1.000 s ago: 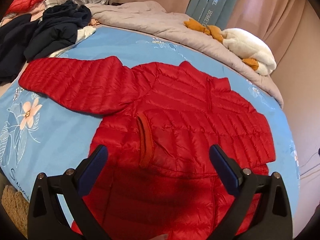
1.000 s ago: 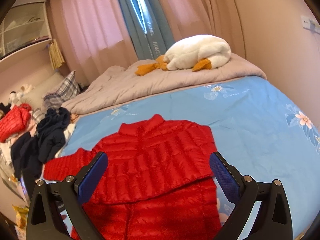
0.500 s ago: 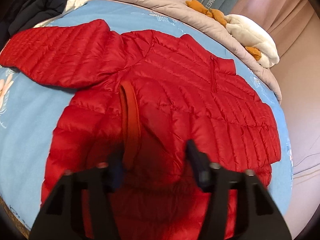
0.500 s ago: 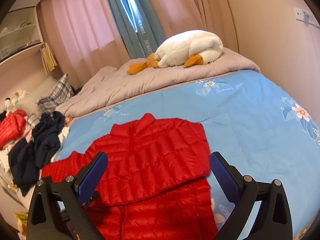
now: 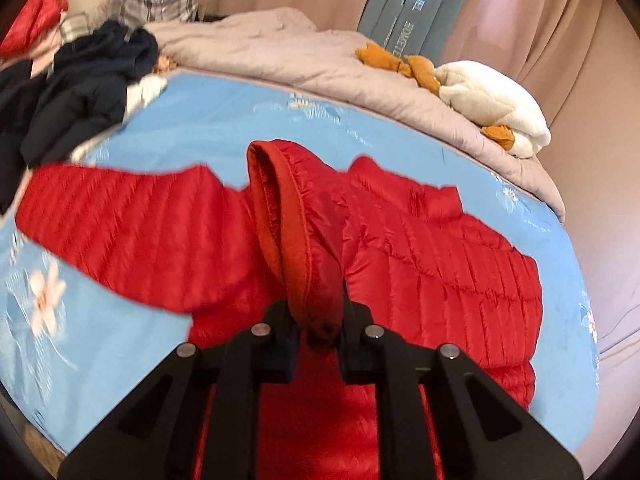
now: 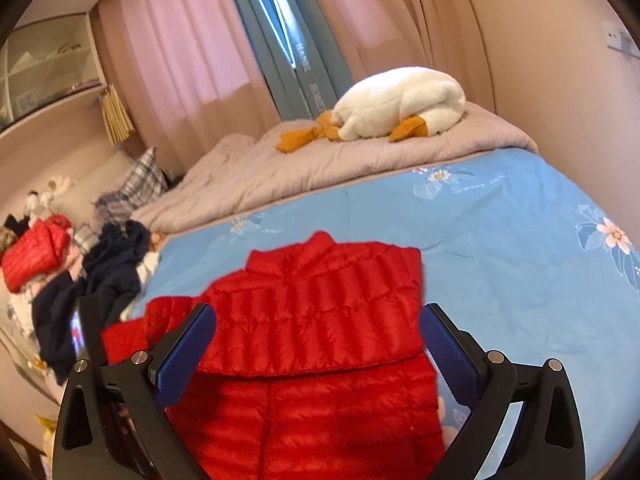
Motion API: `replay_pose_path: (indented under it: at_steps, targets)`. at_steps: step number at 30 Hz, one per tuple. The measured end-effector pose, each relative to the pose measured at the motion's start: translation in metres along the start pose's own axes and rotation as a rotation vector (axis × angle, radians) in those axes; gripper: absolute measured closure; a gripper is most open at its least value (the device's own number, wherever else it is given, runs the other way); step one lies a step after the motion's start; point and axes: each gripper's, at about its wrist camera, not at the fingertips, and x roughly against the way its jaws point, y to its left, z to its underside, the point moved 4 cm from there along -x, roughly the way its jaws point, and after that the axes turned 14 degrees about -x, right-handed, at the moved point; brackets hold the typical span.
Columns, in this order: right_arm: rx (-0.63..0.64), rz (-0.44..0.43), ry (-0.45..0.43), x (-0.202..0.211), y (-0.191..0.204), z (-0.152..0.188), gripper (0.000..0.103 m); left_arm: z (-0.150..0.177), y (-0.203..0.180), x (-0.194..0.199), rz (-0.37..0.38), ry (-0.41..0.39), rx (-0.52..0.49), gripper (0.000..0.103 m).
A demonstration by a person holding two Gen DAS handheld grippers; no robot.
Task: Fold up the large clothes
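Where the jacket is: the red jacket (image 5: 432,264) lies flat on the blue bed (image 5: 224,128), right under and in front of both tongs
Left tongs: the left tongs (image 5: 316,336) are closing on the cuff (image 5: 298,264) of one sleeve, and the cuff is squeezed between them and lifted up off the jacket
Right tongs: the right tongs (image 6: 316,356) are wide apart with nothing in them, hanging over the jacket's lower half
Which way it lies: the jacket runs long from the tongs away to its collar (image 6: 316,246) at the far end; the held sleeve comes across the chest from the far shoulder
Other sleeve: the second sleeve (image 5: 120,232) sticks out flat to the left in the left view
Nearer hand: I think the left one, since it already has the cuff
Count: one spread red jacket, two sleeves, two tongs, one dark clothes pile (image 5: 76,92), one toy goose (image 6: 400,100), one more red jacket bundled up (image 6: 36,252) by the pillows
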Motion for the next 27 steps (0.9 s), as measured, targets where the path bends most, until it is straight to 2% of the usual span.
replay_pose_path:
  at_steps: [4, 9, 21, 27]
  targets:
    - [0.001, 0.019, -0.008, 0.002, 0.012, 0.0, 0.003, -0.015, 0.009, -0.005, -0.003, -0.004, -0.021, 0.089]
    - [-0.008, 0.059, -0.007, -0.005, 0.016, 0.007, 0.003, -0.018, 0.016, -0.022, -0.005, 0.021, -0.032, 0.089]
    - [-0.005, 0.198, 0.034, -0.028, 0.016, 0.03, 0.003, 0.015, 0.044, -0.085, -0.005, 0.181, 0.006, 0.088]
    - [0.017, 0.217, 0.033, -0.025, 0.021, 0.042, 0.003, 0.026, 0.053, -0.087, -0.003, 0.216, 0.059, 0.072]
